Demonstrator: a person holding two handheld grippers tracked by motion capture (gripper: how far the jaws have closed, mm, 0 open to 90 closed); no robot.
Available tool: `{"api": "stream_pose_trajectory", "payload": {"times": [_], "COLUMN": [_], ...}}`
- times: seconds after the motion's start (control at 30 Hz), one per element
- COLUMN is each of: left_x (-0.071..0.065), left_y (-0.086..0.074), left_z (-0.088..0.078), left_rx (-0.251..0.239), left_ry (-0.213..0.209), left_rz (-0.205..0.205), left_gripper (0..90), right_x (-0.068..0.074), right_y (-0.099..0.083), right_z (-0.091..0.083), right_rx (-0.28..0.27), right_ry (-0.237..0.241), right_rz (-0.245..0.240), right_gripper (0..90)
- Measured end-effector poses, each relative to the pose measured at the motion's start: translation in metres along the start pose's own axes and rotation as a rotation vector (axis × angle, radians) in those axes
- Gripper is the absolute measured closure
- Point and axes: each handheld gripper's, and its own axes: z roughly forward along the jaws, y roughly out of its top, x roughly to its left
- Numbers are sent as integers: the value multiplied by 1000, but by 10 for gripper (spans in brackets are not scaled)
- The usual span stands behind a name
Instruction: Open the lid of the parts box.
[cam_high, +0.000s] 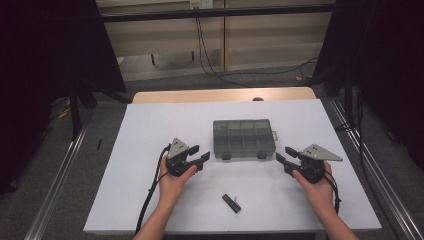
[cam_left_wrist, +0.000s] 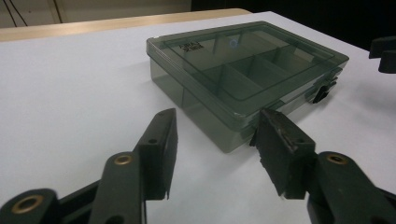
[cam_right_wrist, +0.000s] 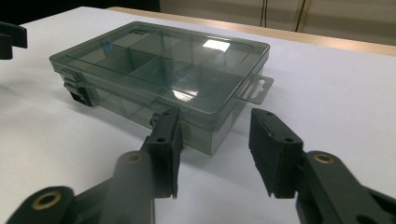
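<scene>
A translucent grey-green compartment box (cam_high: 243, 138) lies shut in the middle of the white table, its two black latches facing the person. My left gripper (cam_high: 201, 154) rests in a hand just left of the box's near left corner, jaws apart and empty. In the left gripper view the left gripper (cam_left_wrist: 217, 116) points at that corner of the box (cam_left_wrist: 243, 70). My right gripper (cam_high: 283, 153) sits right of the near right corner, also open and empty. The right gripper view has the right gripper (cam_right_wrist: 215, 114) aimed at the box (cam_right_wrist: 159, 70) with its hang tab.
A small black flat object (cam_high: 231, 203) lies near the table's front edge, between the two forearms. White sheet (cam_high: 150, 130) covers the tabletop; a wooden strip runs along its far edge. Dark stands and cables sit on the floor beyond.
</scene>
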Motion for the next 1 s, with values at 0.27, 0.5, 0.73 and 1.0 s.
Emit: {"api": "stream_pose_trajectory", "payload": {"times": [0.27, 0.5, 0.73, 1.0], "left_x": [0, 0, 3, 6], "left_y": [3, 6, 6, 6], "left_z": [11, 15, 18, 19], "left_rx": [28, 52, 64, 91], "left_ry": [-1, -2, 3, 2], "left_rz": [-6, -5, -12, 11], "left_gripper": [606, 695, 798, 894], "right_x": [-2, -3, -7, -11], "right_y": [2, 4, 6, 9], "right_z": [5, 10, 13, 23], "right_rx": [12, 16, 27, 55], "right_ry": [14, 17, 2, -15], "right_rz": [8, 7, 15, 20], "right_gripper": [691, 784, 867, 900]}}
